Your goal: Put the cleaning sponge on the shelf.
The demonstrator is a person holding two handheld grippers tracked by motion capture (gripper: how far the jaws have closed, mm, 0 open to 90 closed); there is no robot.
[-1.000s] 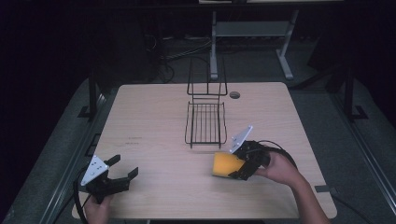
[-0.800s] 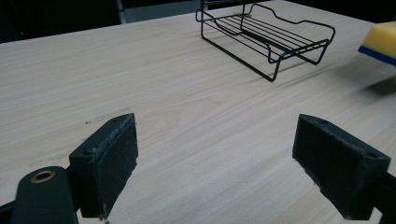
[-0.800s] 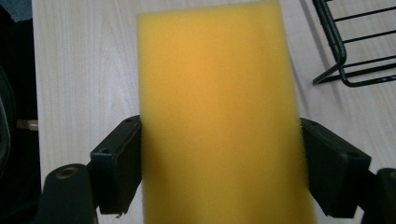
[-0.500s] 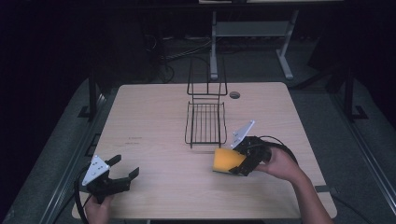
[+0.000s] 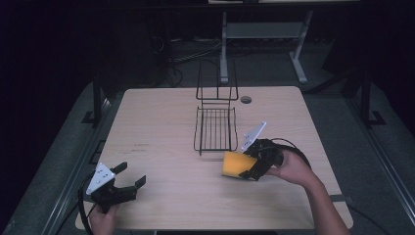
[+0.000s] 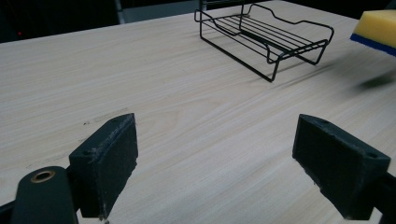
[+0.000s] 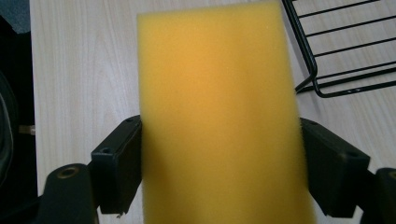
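Observation:
A yellow sponge (image 5: 236, 164) with a blue underside hangs above the table, just in front of the black wire rack (image 5: 215, 128). My right gripper (image 5: 250, 168) is shut on it; in the right gripper view the sponge (image 7: 219, 112) sits between both jaws. The left gripper view catches a corner of the sponge (image 6: 379, 28) at its upper right, past the rack (image 6: 266, 35). My left gripper (image 5: 131, 182) stands open near the table's front left corner, and nothing lies between its pads (image 6: 109, 161).
The wooden table (image 5: 161, 127) has a round cable hole (image 5: 246, 99) near its far edge. A dark floor with cables and a grey metal frame (image 5: 264, 34) lie beyond it. The rack's upright back stands at the far centre.
My right gripper has carried the sponge slightly forward and up, nearer the rack's front right corner. The left gripper has stayed put.

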